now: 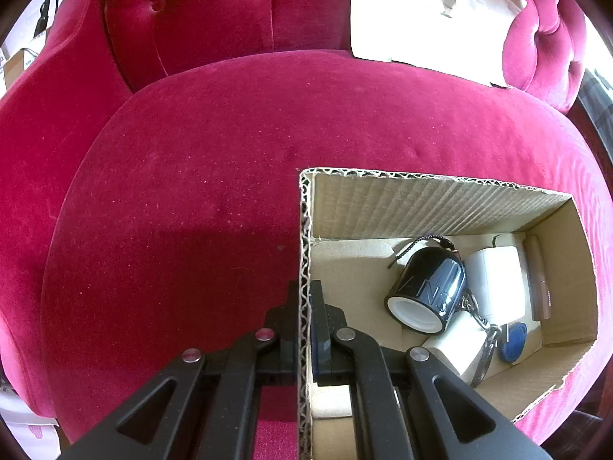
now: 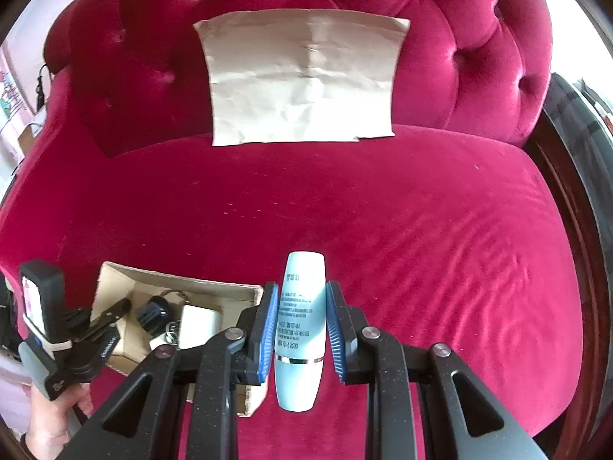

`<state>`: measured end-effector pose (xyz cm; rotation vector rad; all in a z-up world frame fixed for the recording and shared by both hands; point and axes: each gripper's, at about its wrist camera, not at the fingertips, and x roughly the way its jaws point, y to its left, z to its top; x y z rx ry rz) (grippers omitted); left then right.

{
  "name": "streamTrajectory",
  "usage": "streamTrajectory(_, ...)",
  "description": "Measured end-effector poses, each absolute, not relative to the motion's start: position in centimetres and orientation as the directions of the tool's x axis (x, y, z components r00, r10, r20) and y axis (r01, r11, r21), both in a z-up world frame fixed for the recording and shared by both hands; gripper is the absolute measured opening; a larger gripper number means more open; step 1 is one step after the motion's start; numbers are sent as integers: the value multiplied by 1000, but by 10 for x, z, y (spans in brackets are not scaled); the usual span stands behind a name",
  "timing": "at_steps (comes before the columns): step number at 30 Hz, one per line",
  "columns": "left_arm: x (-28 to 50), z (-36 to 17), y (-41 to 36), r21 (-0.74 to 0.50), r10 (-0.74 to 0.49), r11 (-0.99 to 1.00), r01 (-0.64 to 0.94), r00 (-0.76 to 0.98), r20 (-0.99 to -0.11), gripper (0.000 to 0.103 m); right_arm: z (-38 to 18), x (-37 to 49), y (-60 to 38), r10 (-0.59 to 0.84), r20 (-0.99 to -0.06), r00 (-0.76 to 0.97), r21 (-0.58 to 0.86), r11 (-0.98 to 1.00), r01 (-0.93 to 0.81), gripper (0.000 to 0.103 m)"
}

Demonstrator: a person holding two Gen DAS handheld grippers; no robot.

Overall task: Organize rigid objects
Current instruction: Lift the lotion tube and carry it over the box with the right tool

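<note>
Right gripper (image 2: 300, 329) jaws pinch our pale blue bottle (image 2: 300, 329) above the red sofa seat (image 2: 421, 230); left gripper (image 1: 306, 322) jaws clamp the cardboard box (image 1: 421, 199) wall, box at 9 o'clock from bottle.

seat: crimson velvet tufted sofa (image 2: 440, 211) | light: bright daylight at edges

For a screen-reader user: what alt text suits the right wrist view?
The right gripper holds a pale blue bottle above a red velvet sofa seat. To the left, the left gripper clamps the wall of an open cardboard box.
</note>
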<state>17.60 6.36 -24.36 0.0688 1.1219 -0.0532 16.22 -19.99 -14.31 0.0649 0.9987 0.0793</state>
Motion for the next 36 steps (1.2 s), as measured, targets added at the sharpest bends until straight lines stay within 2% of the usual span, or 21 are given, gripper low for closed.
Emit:
streamTrajectory(21,176,-243,65,23,-13,997,77,434,-901,3,-154,161,-128,211,-835,509,123,972,-202,25)
streamTrajectory(36,175,-241,66,15,-19,997,75,436,-900,3,-187,164,-83,250,-855,454,127,950,-284,25)
